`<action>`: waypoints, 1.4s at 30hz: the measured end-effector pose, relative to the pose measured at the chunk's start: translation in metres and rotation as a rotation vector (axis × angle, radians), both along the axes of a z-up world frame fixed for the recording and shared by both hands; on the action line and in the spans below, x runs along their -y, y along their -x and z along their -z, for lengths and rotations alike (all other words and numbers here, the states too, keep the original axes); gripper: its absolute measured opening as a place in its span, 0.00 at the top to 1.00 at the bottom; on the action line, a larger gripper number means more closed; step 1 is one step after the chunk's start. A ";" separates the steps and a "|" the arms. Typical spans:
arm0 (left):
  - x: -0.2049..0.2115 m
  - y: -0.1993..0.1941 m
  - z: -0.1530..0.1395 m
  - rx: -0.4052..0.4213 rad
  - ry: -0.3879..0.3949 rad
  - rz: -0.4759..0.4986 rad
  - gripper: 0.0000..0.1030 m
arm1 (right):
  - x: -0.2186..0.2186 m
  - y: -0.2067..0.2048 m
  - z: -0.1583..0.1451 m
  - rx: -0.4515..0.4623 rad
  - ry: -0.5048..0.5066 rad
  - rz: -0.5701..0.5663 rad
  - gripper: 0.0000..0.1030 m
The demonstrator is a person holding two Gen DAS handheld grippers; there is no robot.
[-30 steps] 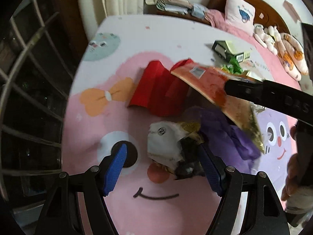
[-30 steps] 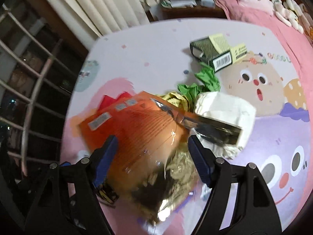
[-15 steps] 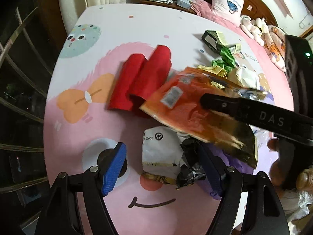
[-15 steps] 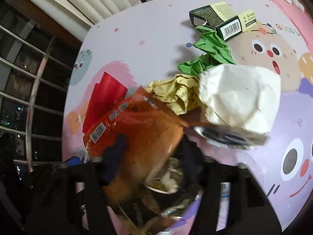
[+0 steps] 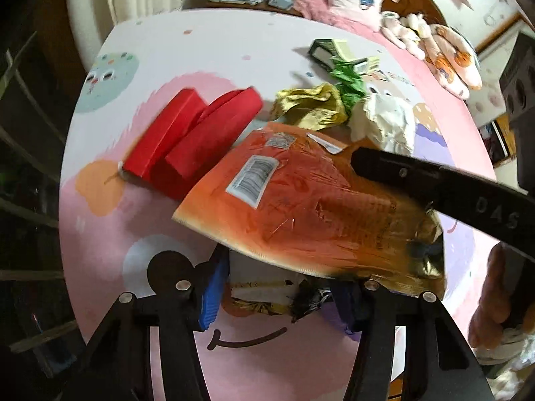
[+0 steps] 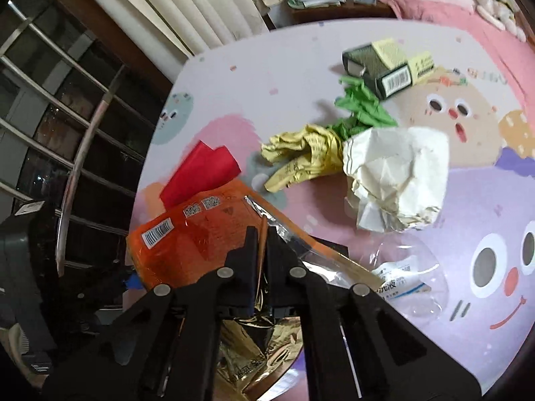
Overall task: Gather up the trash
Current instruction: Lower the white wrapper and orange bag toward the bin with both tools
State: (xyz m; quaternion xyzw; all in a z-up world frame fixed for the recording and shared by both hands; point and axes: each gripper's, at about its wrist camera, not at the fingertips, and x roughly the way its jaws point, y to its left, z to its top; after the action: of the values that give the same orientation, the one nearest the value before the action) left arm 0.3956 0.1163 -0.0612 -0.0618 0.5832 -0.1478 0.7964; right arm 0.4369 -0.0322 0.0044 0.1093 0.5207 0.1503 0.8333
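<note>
My right gripper (image 6: pixel 262 234) is shut on the edge of an orange foil snack bag (image 6: pixel 200 244), which it holds lifted and tilted. In the left wrist view that orange bag (image 5: pixel 301 210) hangs over my left gripper (image 5: pixel 279 287), with the right gripper's black finger (image 5: pixel 418 173) lying across it. The left jaws are closing, and both blue pads touch a crumpled white, gold and black wrapper (image 5: pixel 264 287) lying on the table. The bag hides the wrapper's top.
On the cartoon tablecloth (image 5: pixel 200 43) lie a red folded box (image 5: pixel 200 133), yellow crumpled wrapper (image 6: pixel 301 157), green crumpled paper (image 6: pixel 361 110), white paper ball (image 6: pixel 398 177), dark green carton (image 6: pixel 381 67) and clear plastic bag (image 6: pixel 404 274). Window bars (image 6: pixel 83 153) stand left.
The right jaws shut on the orange bag, which moved down and left over the left gripper. The left jaws narrowed onto the crumpled wrapper.
</note>
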 end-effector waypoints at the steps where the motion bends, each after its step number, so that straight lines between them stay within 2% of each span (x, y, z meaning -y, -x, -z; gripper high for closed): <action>1: 0.002 0.003 -0.002 0.010 -0.002 0.010 0.49 | 0.002 0.005 -0.006 0.021 0.001 0.004 0.98; 8: 0.004 0.027 -0.021 0.079 -0.003 0.024 0.50 | 0.020 0.044 -0.046 0.162 0.009 0.037 0.98; 14: 0.000 0.060 -0.049 0.167 -0.035 0.004 0.50 | 0.035 0.102 -0.081 0.304 0.040 0.043 0.98; 18: 0.003 0.095 -0.068 0.206 -0.048 -0.021 0.50 | 0.051 0.151 -0.098 0.363 0.032 0.041 0.98; 22: 0.016 0.147 -0.081 0.235 -0.063 -0.064 0.50 | 0.073 0.212 -0.102 0.405 0.039 0.023 0.98; 26: 0.042 0.213 -0.084 0.248 -0.064 -0.110 0.50 | 0.098 0.281 -0.094 0.425 0.051 0.006 0.98; 30: 0.073 0.277 -0.073 0.245 -0.068 -0.141 0.50 | 0.120 0.356 -0.074 0.426 0.080 -0.023 0.98; 37: 0.115 0.387 -0.037 0.174 -0.080 -0.139 0.50 | 0.152 0.464 -0.026 0.350 0.101 -0.019 0.98; 42: 0.132 0.438 -0.013 0.115 -0.099 -0.100 0.50 | 0.166 0.513 0.011 0.282 0.133 0.034 0.98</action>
State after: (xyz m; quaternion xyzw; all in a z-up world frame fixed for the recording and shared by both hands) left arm -0.0429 -0.0159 -0.0487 -0.0426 0.5394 -0.0823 0.8369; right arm -0.0763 -0.1980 -0.0066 0.0404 0.4055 0.1151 0.9059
